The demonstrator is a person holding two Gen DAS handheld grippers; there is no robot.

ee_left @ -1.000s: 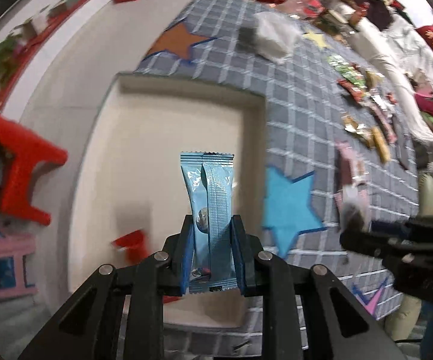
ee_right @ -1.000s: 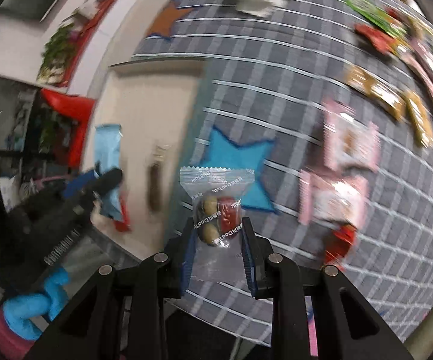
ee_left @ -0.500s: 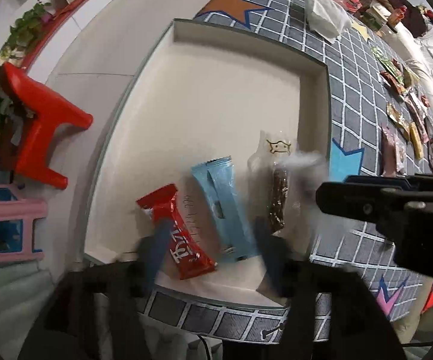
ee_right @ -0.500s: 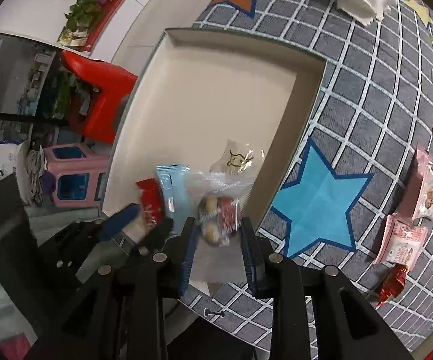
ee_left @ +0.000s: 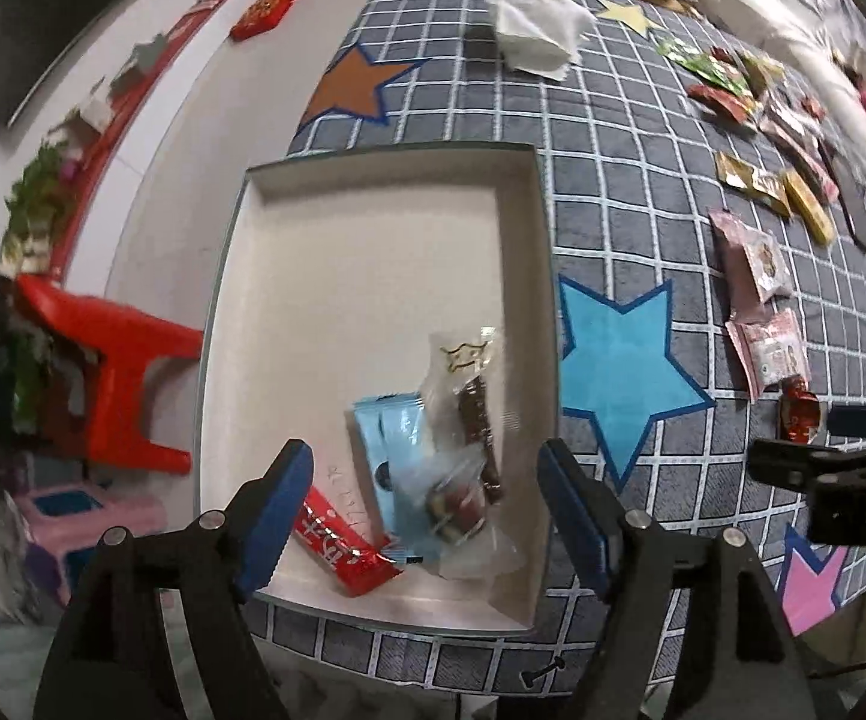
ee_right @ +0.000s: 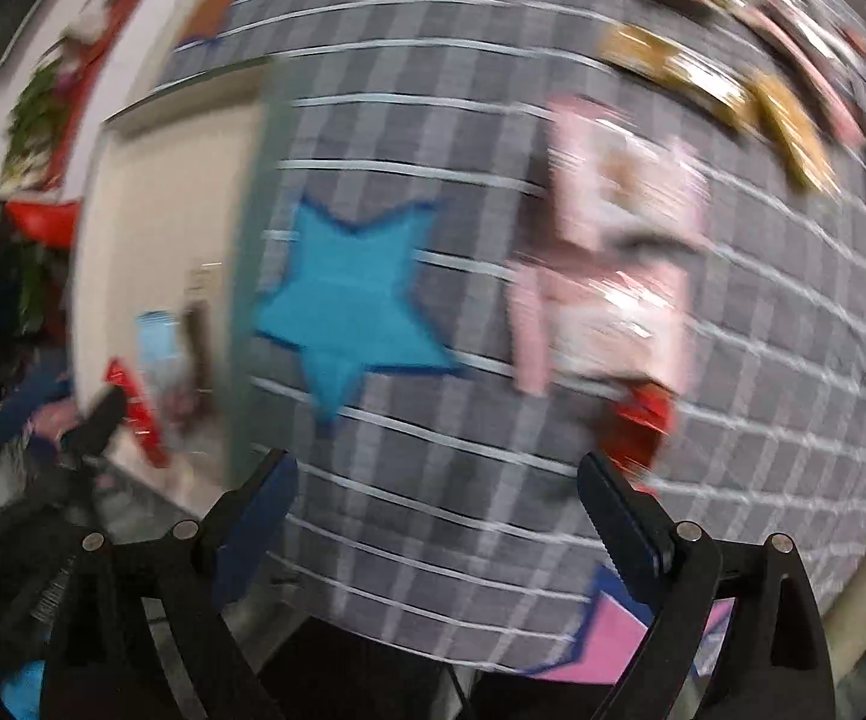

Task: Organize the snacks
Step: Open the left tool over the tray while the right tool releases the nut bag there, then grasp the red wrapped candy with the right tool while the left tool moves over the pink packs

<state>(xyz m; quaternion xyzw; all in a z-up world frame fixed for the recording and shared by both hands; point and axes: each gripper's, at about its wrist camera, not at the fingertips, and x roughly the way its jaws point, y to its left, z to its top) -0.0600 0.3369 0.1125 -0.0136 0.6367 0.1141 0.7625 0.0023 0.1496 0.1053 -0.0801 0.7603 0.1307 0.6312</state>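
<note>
Between the spread jaws of the left gripper [ee_left: 424,498], which holds nothing, sits the near end of a cream tray [ee_left: 367,276], and that is where the snacks lie. Just ahead of the left jaw is a red bar [ee_left: 343,546]; beside it a blue packet [ee_left: 388,456]; towards the right jaw a clear pouch [ee_left: 463,504] rests partly on the blue packet, and a clear wrapper with a brown stick [ee_left: 475,408] lies against them. Beyond those, the tray floor runs bare to its far wall.

Right of the right jaw spreads a grey checked cloth [ee_left: 613,228] with a blue star [ee_left: 619,372] close by, pink packets [ee_left: 763,324] further right, an orange star [ee_left: 355,90] and a white bag [ee_left: 538,30] far ahead. Off to the left, past the tray, stand a red stool [ee_left: 109,372] and a pink one [ee_left: 85,522] on a pale floor.

Over on the right gripper [ee_right: 436,504], jaws wide apart and empty too, the view is heavily blurred. Ahead of them the checked cloth [ee_right: 463,120], blue star [ee_right: 349,306] and pink packets [ee_right: 607,276] smear past, a red wrapper [ee_right: 640,420] just off the right jaw, the tray [ee_right: 151,228] away to the left.
</note>
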